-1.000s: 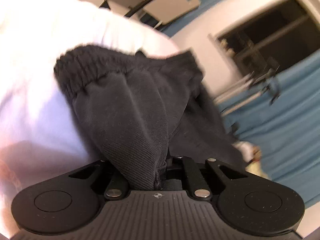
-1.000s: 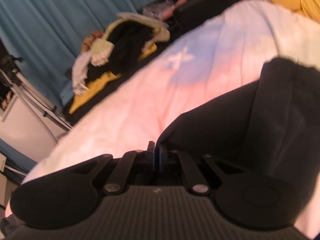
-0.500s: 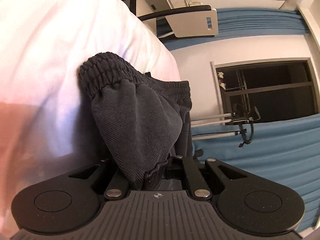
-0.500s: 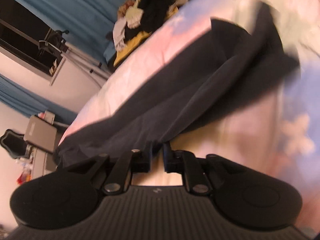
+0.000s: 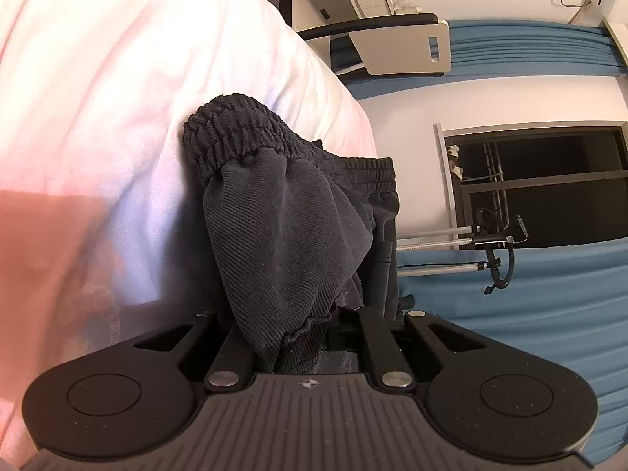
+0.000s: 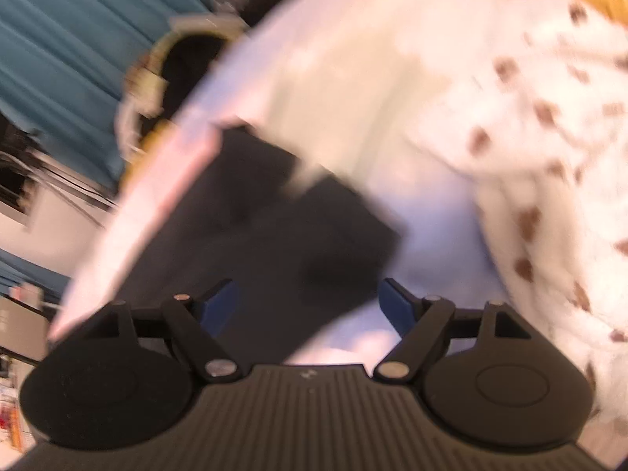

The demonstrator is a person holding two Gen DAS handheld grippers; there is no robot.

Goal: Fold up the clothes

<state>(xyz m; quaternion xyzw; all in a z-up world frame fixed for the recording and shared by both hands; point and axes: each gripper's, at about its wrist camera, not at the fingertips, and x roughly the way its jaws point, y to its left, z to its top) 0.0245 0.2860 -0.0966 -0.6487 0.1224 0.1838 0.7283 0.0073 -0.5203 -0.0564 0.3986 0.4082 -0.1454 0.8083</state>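
On the bed [image 5: 117,78], dark trousers [image 6: 274,216] stretch away beneath the opening, empty right gripper [image 6: 308,306], waistband end pinched in the left gripper [image 5: 310,337].

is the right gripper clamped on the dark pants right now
No: the right gripper has its jaws wide apart and opening, blue pads clear of the dark pants lying on the bed below.

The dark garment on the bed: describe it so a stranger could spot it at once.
Find the pale bedsheet. Near its edge lies a dark grey sweat garment, one end pinched in the left tool. Its ribbed elastic band sets it apart from the white brown-spotted fabric nearby.
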